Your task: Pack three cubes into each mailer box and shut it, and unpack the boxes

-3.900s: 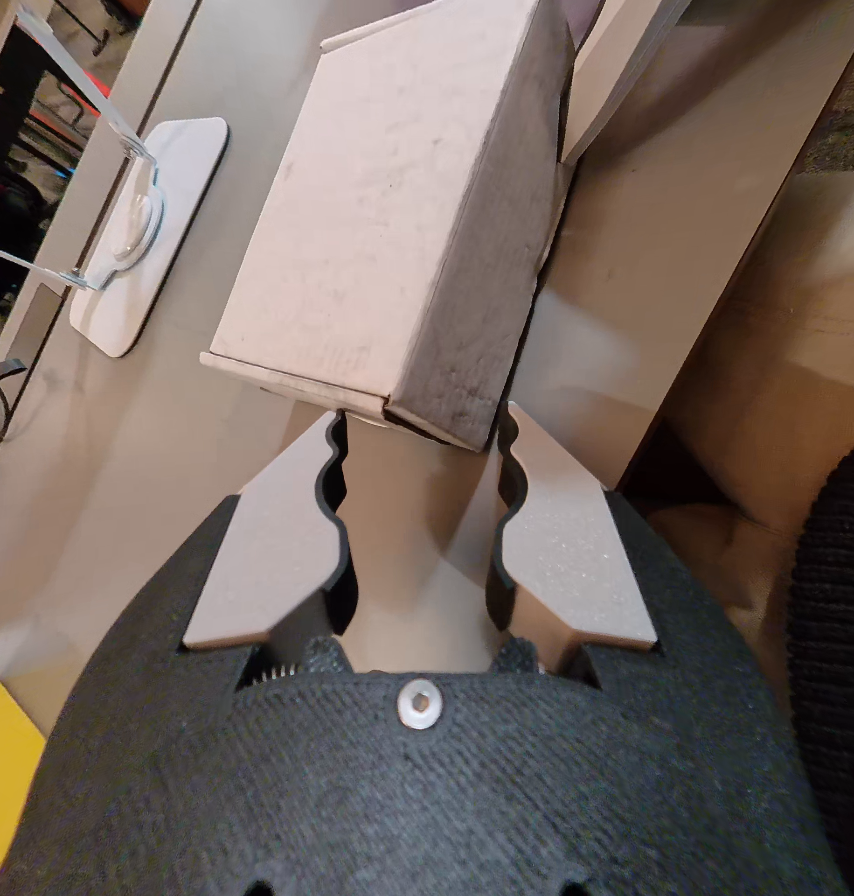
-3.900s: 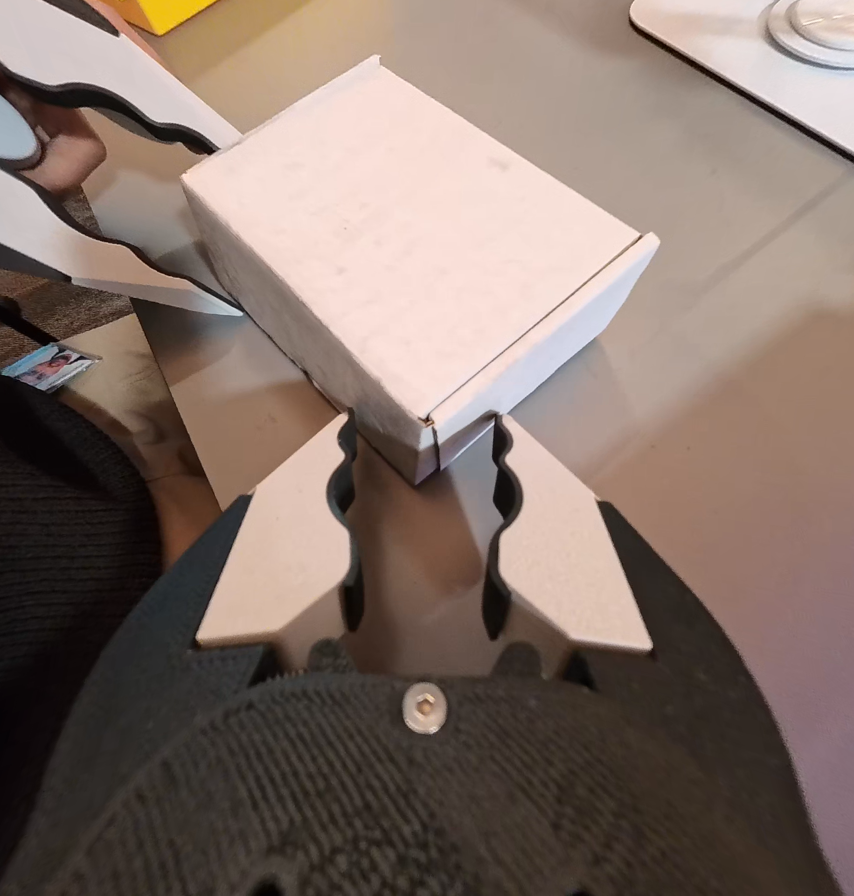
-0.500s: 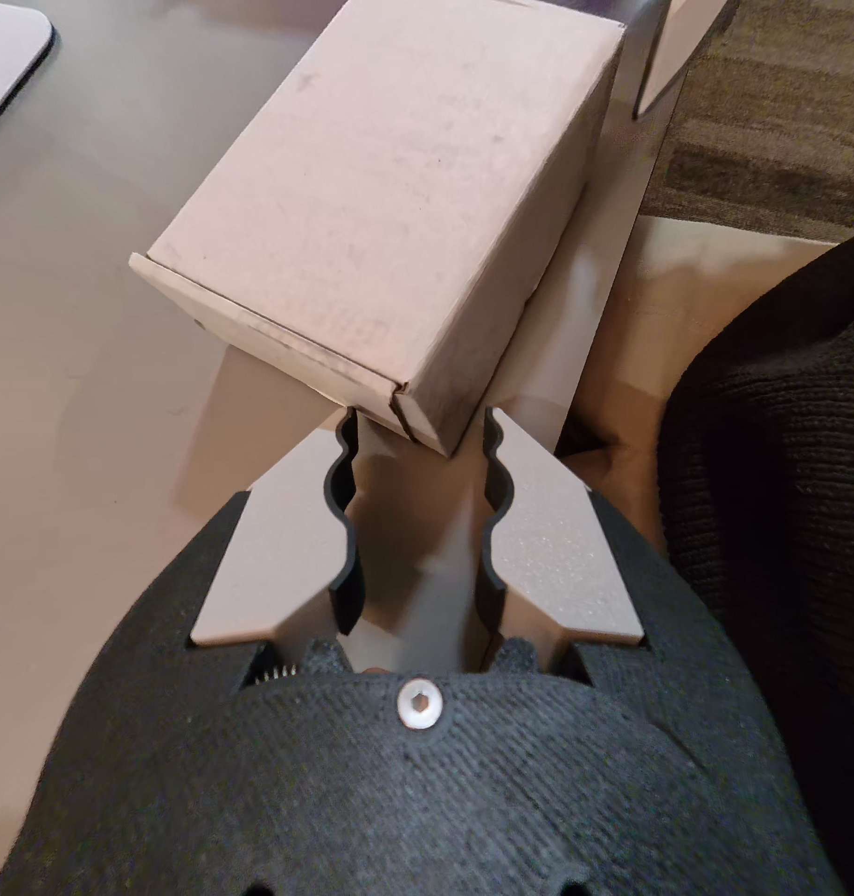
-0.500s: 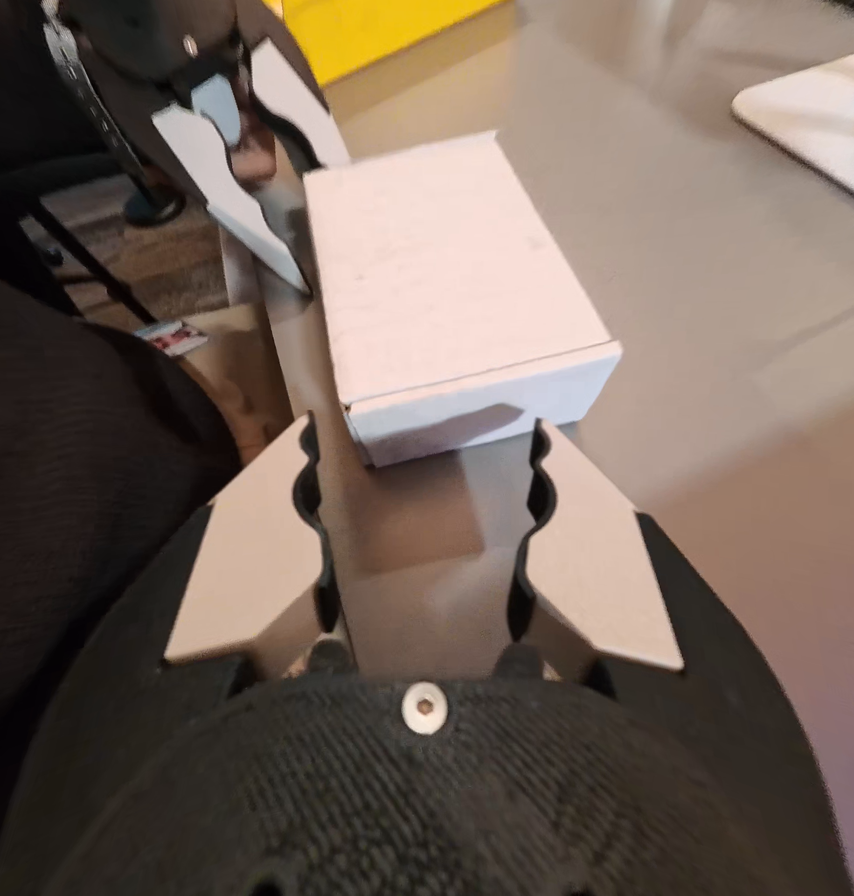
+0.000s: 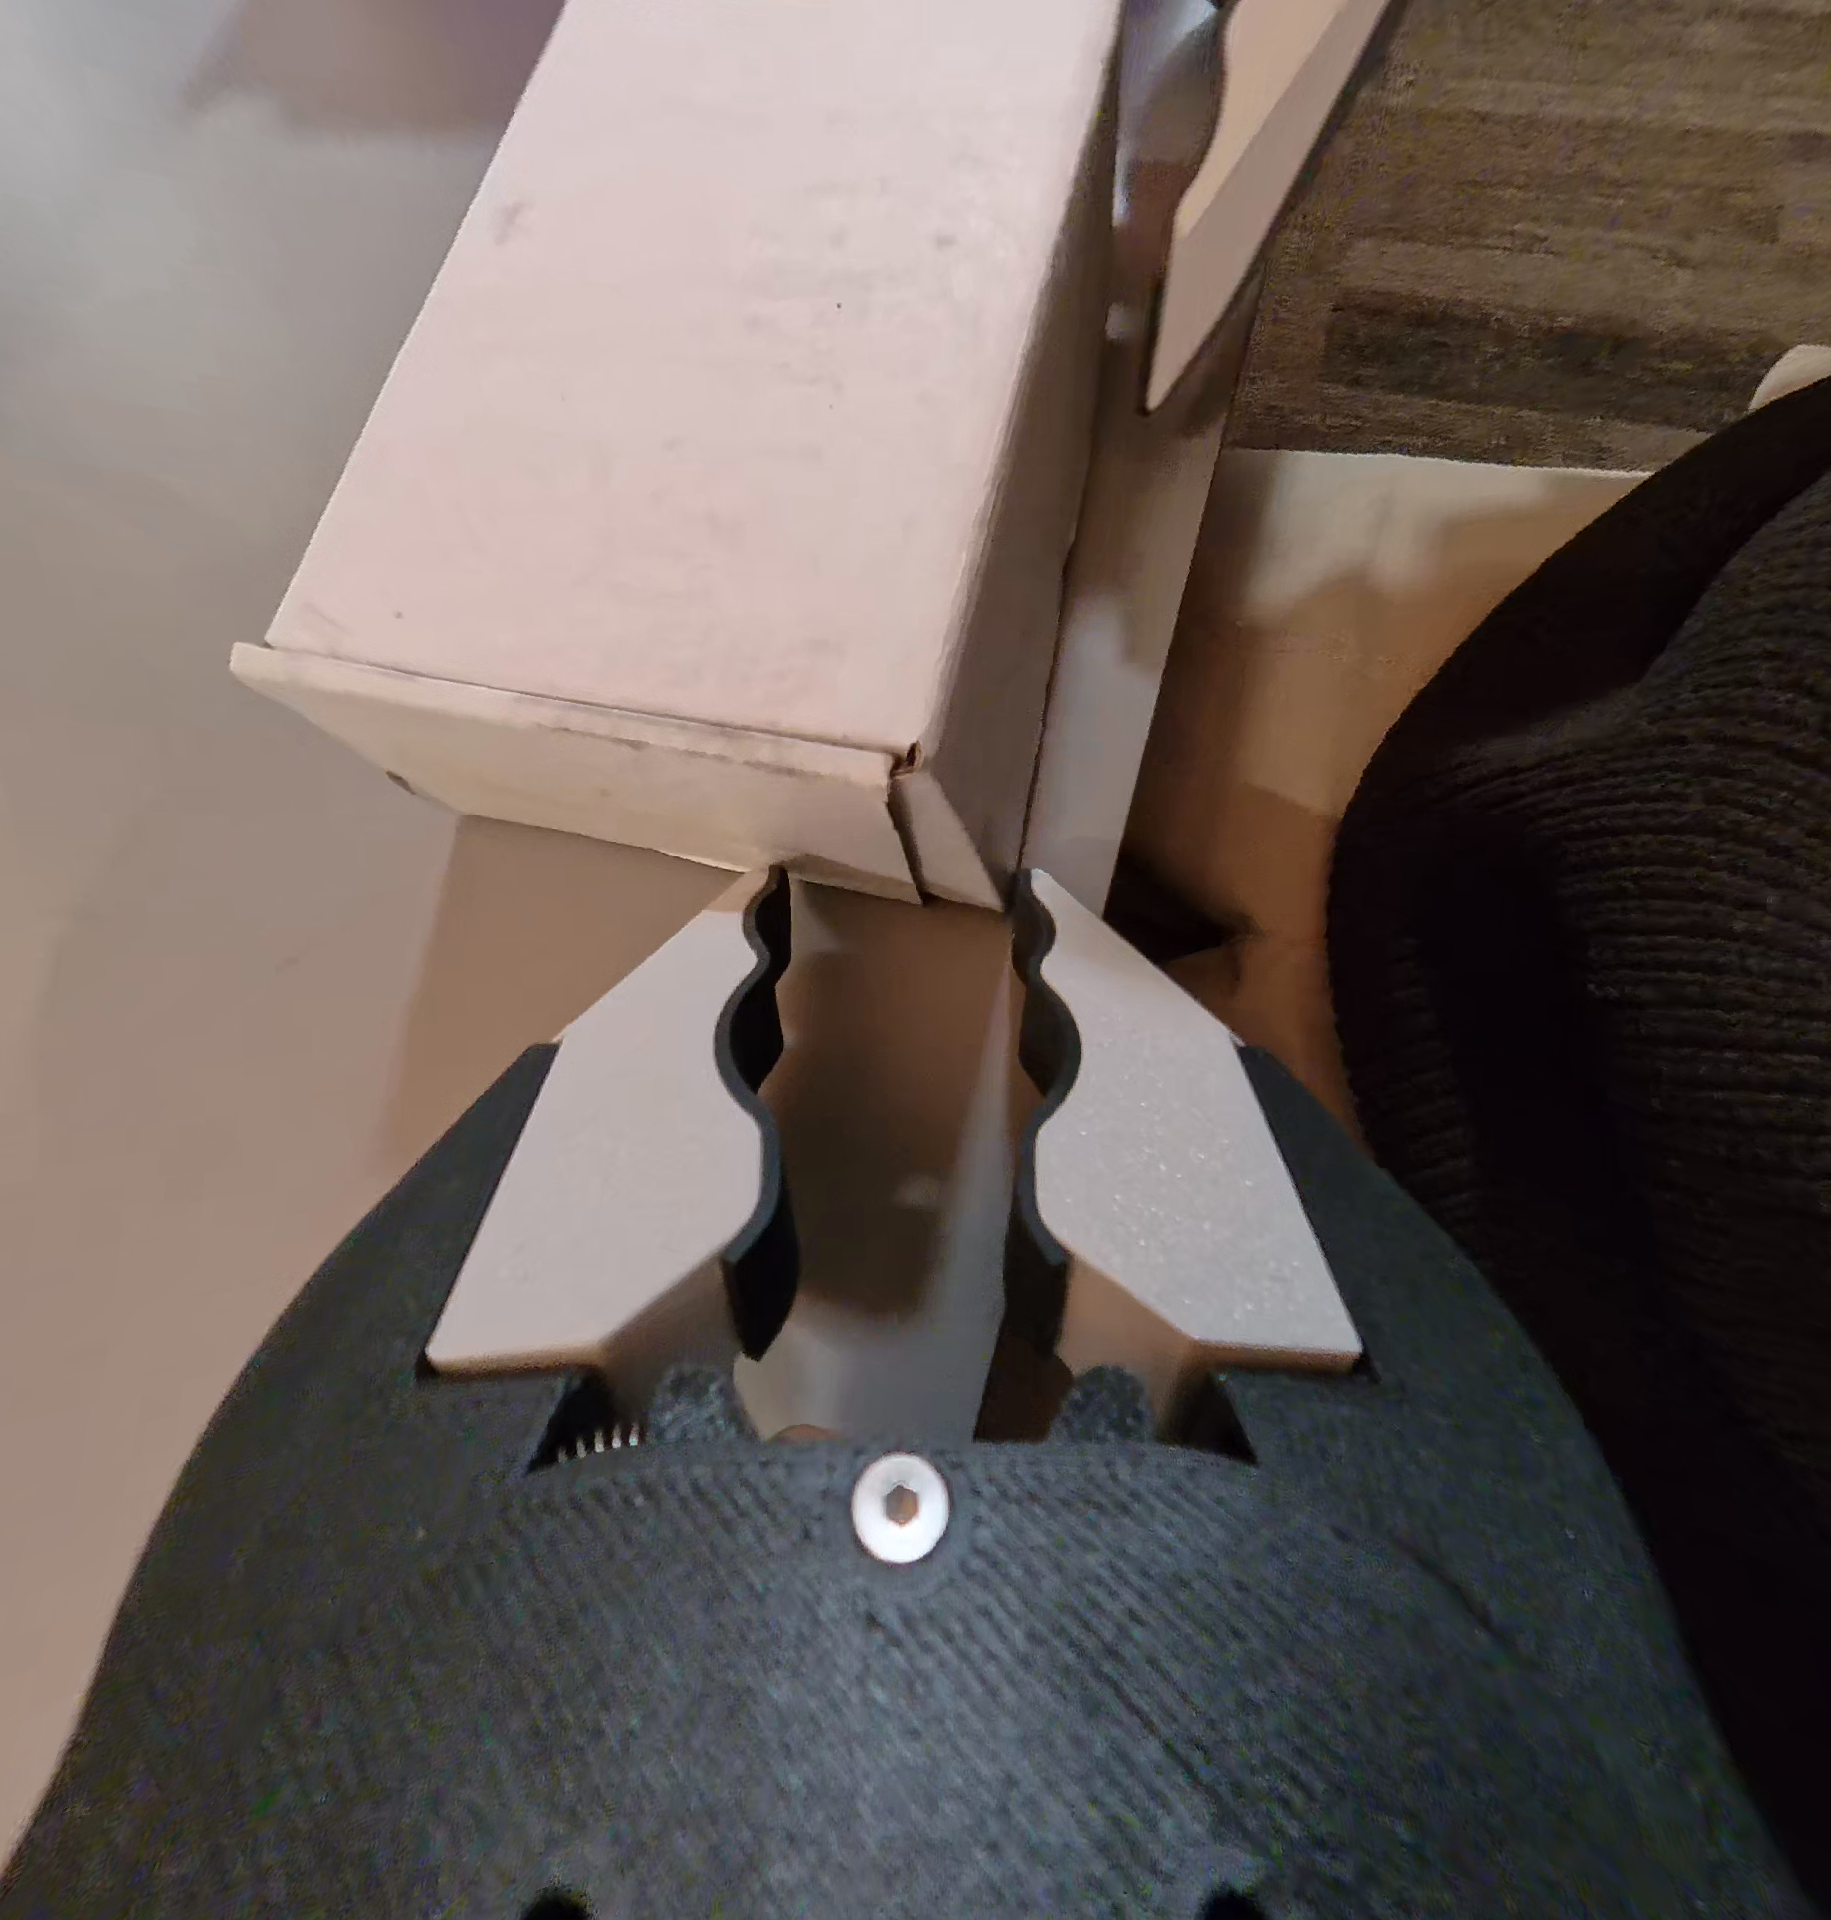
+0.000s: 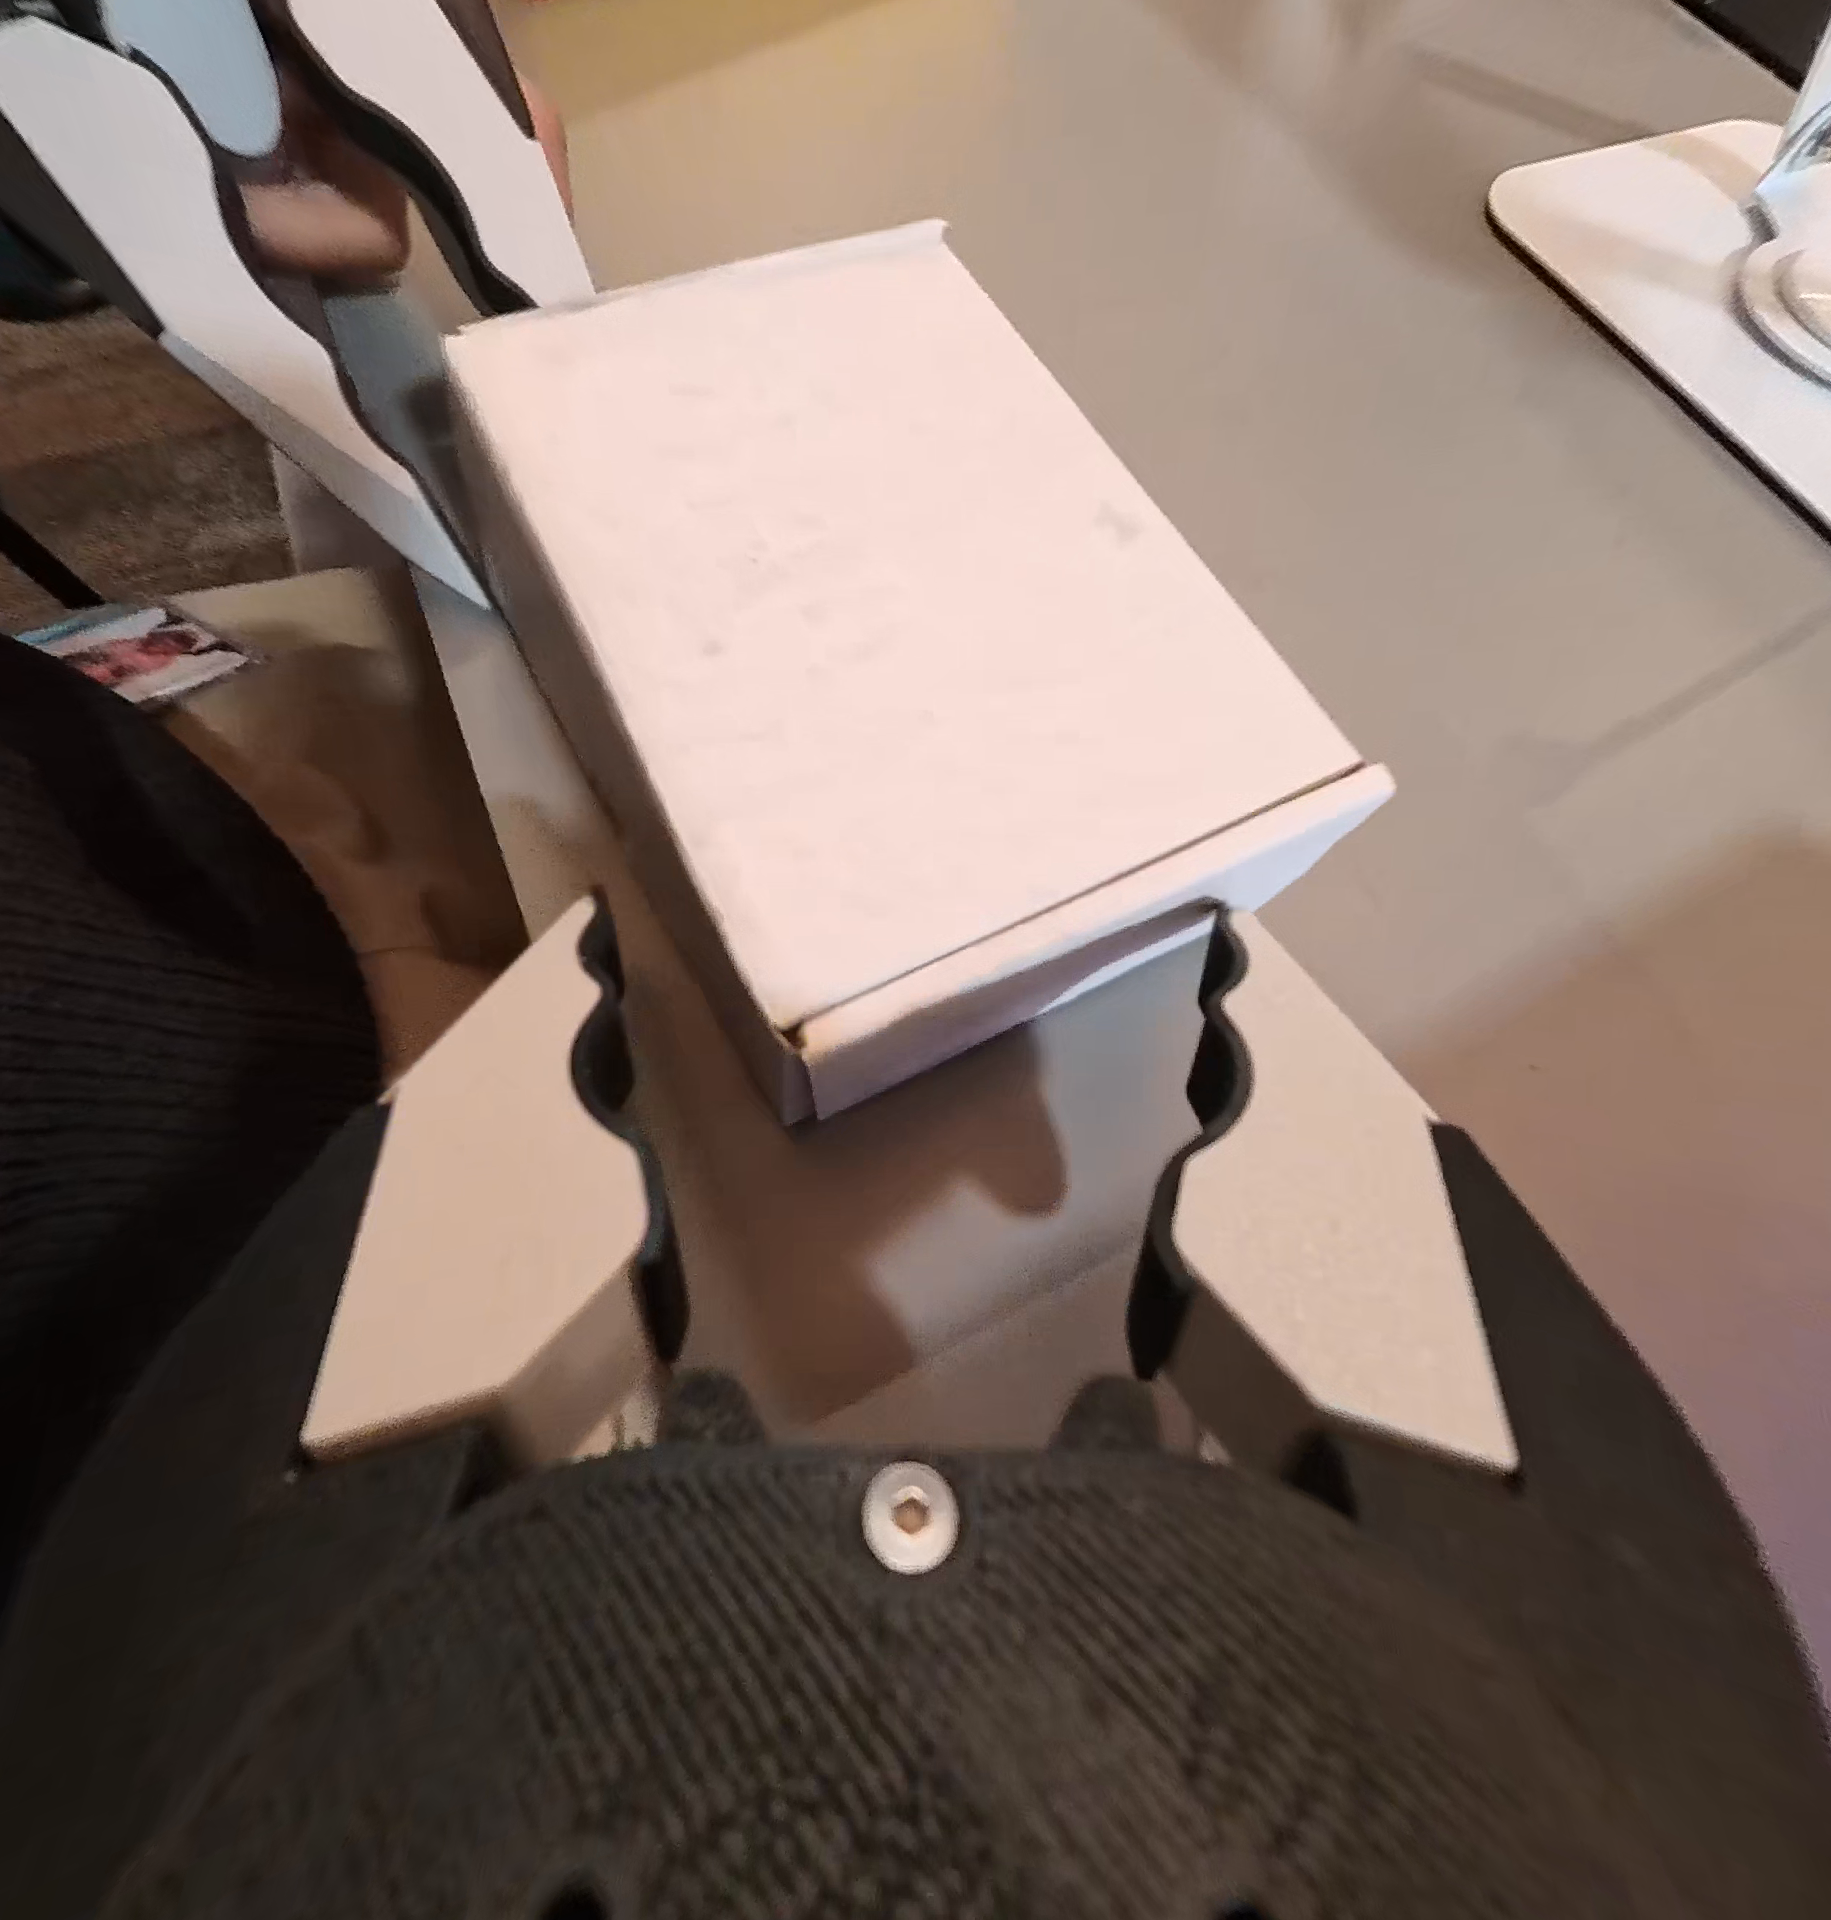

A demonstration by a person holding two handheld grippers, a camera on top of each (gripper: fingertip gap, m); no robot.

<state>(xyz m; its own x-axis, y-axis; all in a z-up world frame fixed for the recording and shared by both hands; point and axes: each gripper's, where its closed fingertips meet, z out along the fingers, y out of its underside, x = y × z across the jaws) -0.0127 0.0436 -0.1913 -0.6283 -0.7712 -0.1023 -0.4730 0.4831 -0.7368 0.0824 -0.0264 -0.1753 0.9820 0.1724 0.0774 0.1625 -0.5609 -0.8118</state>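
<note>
Risk sits mostly at the table edge. Our box (image 6: 890, 644) lies shut in the middle of the right wrist view, on the grey table (image 6: 1410, 468), with one long side close to that edge; past it, at the frame's left, there is only floor and a dark sleeve (image 6: 111, 935).

Our right gripper (image 6: 906, 935) stands apart at the lower centre of its frame, fingers wide and holding nothing, the box's near corner just short of the gap between them. Our left gripper (image 5: 895, 904) is parted too, narrowly; a lower corner of the box sits right at its fingertips in the centre of the left wrist view, and we cannot tell whether they touch it. In the right wrist view the same gripper shows at upper left, beside the box's far corner.

So nothing is clamped on the box. If either of us nudges it sideways, we judge it could slide over the edge. A pinch on a bare corner could crush the card or slip off. The front flap (image 6: 1077, 935) looks slightly proud, so a lift from there might pop the lid and spill whatever is inside, which we cannot see.
</note>
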